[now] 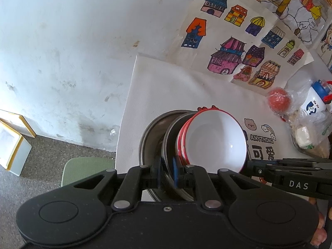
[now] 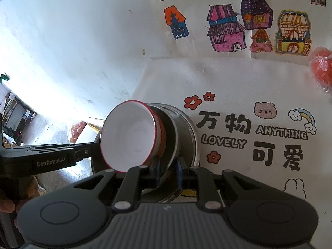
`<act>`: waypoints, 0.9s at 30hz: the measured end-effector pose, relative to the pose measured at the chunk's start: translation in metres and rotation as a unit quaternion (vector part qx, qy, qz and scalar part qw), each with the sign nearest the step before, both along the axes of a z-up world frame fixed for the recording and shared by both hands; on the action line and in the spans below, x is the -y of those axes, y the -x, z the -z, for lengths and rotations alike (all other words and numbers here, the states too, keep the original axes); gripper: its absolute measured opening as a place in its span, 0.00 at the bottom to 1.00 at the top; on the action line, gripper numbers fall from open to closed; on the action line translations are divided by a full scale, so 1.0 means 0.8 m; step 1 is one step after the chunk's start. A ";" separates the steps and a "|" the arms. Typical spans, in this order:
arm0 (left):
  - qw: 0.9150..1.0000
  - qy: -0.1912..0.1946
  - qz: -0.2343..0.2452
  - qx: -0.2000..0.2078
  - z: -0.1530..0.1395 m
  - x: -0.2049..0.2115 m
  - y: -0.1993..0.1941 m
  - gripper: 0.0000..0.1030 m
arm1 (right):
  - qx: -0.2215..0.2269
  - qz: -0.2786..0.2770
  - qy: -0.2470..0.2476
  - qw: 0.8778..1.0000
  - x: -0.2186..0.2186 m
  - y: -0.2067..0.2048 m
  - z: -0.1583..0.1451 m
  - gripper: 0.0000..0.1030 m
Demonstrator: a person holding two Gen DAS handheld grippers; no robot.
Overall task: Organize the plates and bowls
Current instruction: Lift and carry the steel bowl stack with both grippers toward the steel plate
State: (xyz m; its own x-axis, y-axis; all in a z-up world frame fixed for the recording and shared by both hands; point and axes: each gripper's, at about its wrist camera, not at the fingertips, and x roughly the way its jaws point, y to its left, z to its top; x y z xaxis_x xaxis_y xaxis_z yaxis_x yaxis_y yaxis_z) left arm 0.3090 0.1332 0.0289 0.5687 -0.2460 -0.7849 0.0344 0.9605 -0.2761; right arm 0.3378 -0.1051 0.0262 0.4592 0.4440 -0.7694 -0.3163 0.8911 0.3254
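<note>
Both grippers pinch a nested stack of dishes above the worktop.

We see our left gripper (image 1: 167, 175) nearly closed on the rim of a steel plate (image 1: 169, 145), our right gripper (image 2: 168, 172) likewise on the steel stack (image 2: 186, 132) at the near left of the worktop (image 2: 238, 78). The red-rimmed bowl (image 1: 215, 141) sits tilted inside. We judge the steel stiff, slick and weighty, the bowl breakable and loose; the rims look the safest hold.
</note>
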 end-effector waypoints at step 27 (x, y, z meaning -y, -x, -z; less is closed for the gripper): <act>1.000 0.013 -0.010 0.007 0.002 -0.007 0.004 0.12 | -0.005 -0.004 -0.013 1.000 0.004 -0.002 0.003 0.19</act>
